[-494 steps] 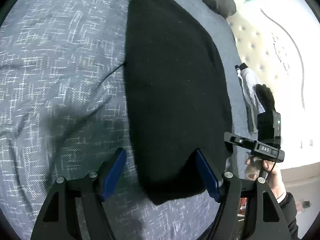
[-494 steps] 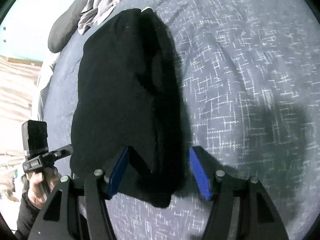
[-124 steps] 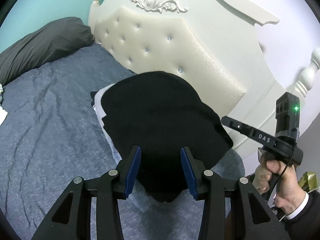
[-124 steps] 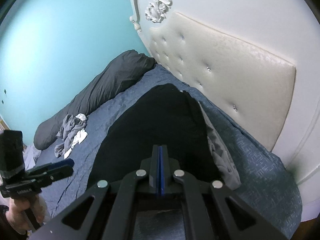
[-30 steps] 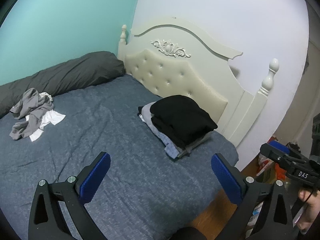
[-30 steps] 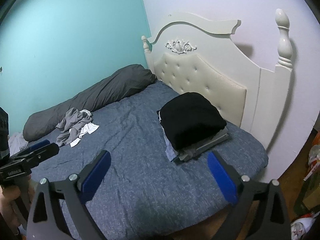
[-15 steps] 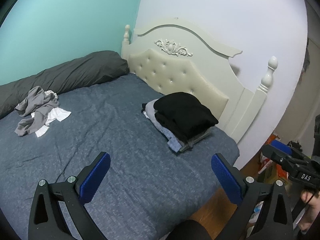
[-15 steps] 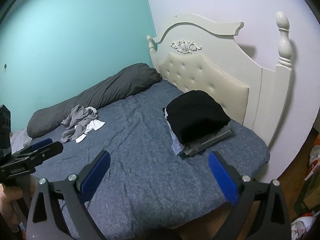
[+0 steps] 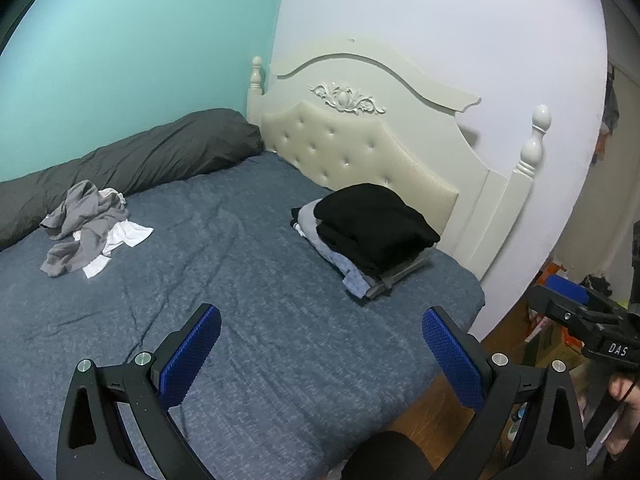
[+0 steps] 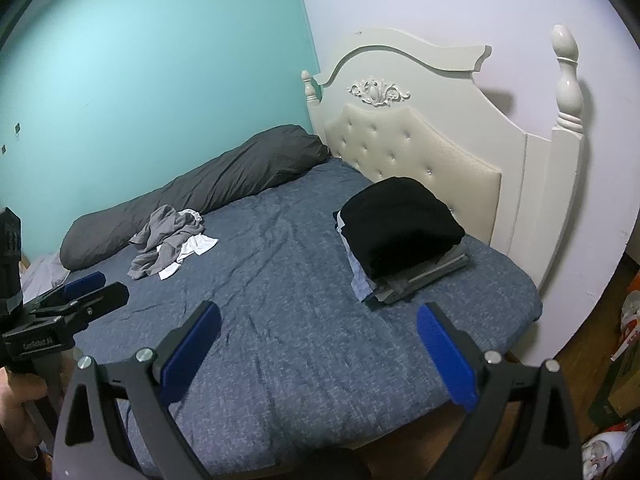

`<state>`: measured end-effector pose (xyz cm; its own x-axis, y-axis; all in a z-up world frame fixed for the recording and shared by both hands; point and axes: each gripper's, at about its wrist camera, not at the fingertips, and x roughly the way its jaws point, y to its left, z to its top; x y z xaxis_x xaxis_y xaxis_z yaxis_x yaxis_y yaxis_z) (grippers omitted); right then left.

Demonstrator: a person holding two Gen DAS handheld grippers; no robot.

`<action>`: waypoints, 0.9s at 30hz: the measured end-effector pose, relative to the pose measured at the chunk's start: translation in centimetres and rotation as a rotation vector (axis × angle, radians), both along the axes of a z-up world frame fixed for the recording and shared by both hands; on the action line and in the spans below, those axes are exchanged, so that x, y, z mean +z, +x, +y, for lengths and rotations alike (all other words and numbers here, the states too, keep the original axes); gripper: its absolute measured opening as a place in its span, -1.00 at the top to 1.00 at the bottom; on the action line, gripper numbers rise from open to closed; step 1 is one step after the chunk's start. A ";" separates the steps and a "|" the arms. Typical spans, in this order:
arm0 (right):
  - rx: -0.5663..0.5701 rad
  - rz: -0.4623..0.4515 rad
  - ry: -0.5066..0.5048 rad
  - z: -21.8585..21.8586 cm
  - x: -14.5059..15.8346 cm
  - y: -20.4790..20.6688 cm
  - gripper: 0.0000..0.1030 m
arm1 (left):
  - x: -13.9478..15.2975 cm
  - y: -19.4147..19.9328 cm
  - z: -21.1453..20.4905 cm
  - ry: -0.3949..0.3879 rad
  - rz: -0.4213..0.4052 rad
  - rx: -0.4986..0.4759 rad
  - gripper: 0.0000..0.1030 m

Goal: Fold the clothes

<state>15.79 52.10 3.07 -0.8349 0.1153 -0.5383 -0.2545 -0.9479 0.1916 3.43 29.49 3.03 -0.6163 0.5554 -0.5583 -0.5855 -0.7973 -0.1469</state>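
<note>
A folded black garment (image 9: 372,222) topped the stack of folded clothes (image 10: 404,264) beside the headboard (image 9: 360,152). The crumpled grey and white clothes (image 9: 90,228) near the grey bolster (image 10: 200,192) awaited folding. Left tool (image 9: 322,354) and right tool (image 10: 318,350) were spread wide, empty.

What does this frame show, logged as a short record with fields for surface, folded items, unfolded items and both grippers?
surface: blue-grey bedspread on a bed with a cream tufted headboard
folded: black folded garment on top of a stack of folded grey and light-blue clothes, near the headboard
unfolded: crumpled grey and white clothes beside a long dark grey pillow
left gripper: open, empty, above the bedspread
right gripper: open, empty, above the bedspread
</note>
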 end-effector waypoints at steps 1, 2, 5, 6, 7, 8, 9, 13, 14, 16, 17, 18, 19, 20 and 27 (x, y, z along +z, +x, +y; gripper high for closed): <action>0.000 0.002 0.000 -0.1 0.0 0.1 -0.93 | 0.0 0.0 -0.1 -0.002 0.000 0.003 -0.99; 0.000 0.003 0.001 -0.2 0.1 0.2 -0.93 | 0.0 0.1 -0.2 -0.004 -0.002 0.005 -0.99; 0.003 0.004 0.002 -0.2 0.1 0.2 -0.93 | -0.1 0.3 -0.5 -0.003 -0.005 0.005 -0.99; 0.003 0.005 0.002 -0.3 0.1 0.3 -0.93 | -0.1 0.4 -0.5 -0.005 -0.001 0.003 -0.99; 0.003 0.006 0.003 -0.4 0.1 0.4 -0.93 | -0.1 0.5 -0.5 -0.006 0.002 0.002 -0.99; 0.002 0.006 0.004 -0.4 0.1 0.5 -0.93 | -0.2 0.6 -0.5 -0.004 0.002 0.000 -0.99; 0.002 0.006 0.005 -0.4 0.1 0.5 -0.93 | -0.2 0.7 -0.5 -0.002 0.002 -0.001 -0.99; 0.007 0.001 -0.001 -0.5 0.1 0.3 -0.93 | -0.3 1.0 -0.7 -0.003 0.012 0.010 -0.99; 0.008 -0.001 -0.003 -0.5 0.1 0.3 -0.93 | -0.3 1.1 -0.7 -0.002 0.013 0.014 -0.99; 0.006 0.000 -0.002 -0.6 0.0 0.4 -0.93 | -0.3 1.1 -0.9 -0.001 0.017 0.017 -0.99; 0.006 0.000 0.001 -0.6 0.0 0.4 -0.93 | -0.3 1.2 -1.0 -0.001 0.019 0.020 -0.99; 0.005 0.001 0.003 -0.7 0.0 0.4 -0.93 | -0.3 1.2 -1.1 -0.001 0.023 0.022 -0.99; 0.004 0.001 0.006 -0.8 0.0 0.4 -0.93 | -0.3 1.3 -1.1 -0.003 0.027 0.023 -0.99; 0.003 0.002 0.008 -0.8 -0.1 0.4 -0.93 | -0.2 1.3 -1.2 -0.005 0.031 0.025 -0.99; 0.002 0.002 0.012 -1.2 -0.2 0.6 -0.93 | -0.2 1.4 -1.8 -0.006 0.047 0.046 -0.99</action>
